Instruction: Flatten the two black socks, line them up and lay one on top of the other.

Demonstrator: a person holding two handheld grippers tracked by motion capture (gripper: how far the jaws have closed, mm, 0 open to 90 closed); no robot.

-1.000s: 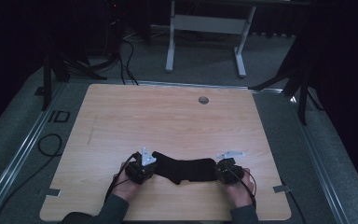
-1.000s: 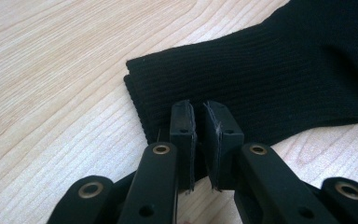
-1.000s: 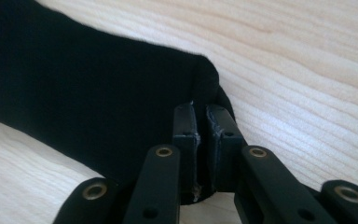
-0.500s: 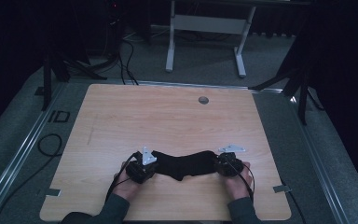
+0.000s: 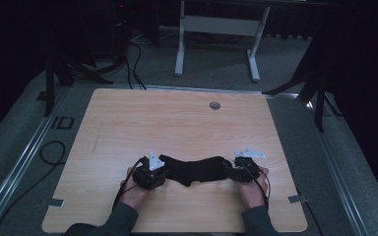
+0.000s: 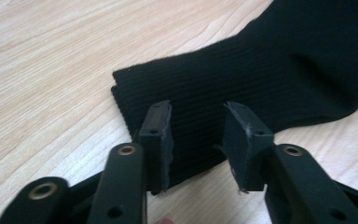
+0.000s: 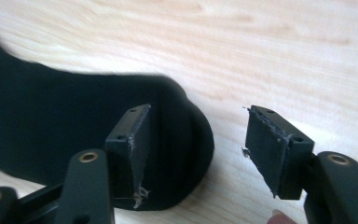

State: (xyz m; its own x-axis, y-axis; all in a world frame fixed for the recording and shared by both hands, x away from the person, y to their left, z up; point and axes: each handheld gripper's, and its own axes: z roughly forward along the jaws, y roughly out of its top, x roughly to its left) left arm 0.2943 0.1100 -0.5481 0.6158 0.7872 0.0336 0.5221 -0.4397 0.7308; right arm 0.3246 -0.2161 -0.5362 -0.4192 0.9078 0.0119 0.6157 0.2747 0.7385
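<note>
A black sock (image 5: pixel 197 169) lies flat on the wooden table (image 5: pixel 177 123) near its front edge, stretched left to right between my two grippers. My left gripper (image 5: pixel 163 172) is at the sock's left end. In the left gripper view the left gripper (image 6: pixel 196 140) is open, its pads either side of the ribbed cuff (image 6: pixel 261 70) lying below them. My right gripper (image 5: pixel 230 172) is at the sock's right end. In the right gripper view the right gripper (image 7: pixel 196 149) stands wide open, one pad over the rounded toe (image 7: pixel 51 121), the other over bare wood.
A round grommet (image 5: pixel 214 105) sits near the table's far edge. Tape strips (image 5: pixel 54 201) mark the front corners. A metal desk frame (image 5: pixel 216 24) and floor cables (image 5: pixel 49 152) lie beyond the table.
The right hand has shifted slightly away from the front edge, and the sock's outline between the grippers has changed a little. The left hand has hardly moved.
</note>
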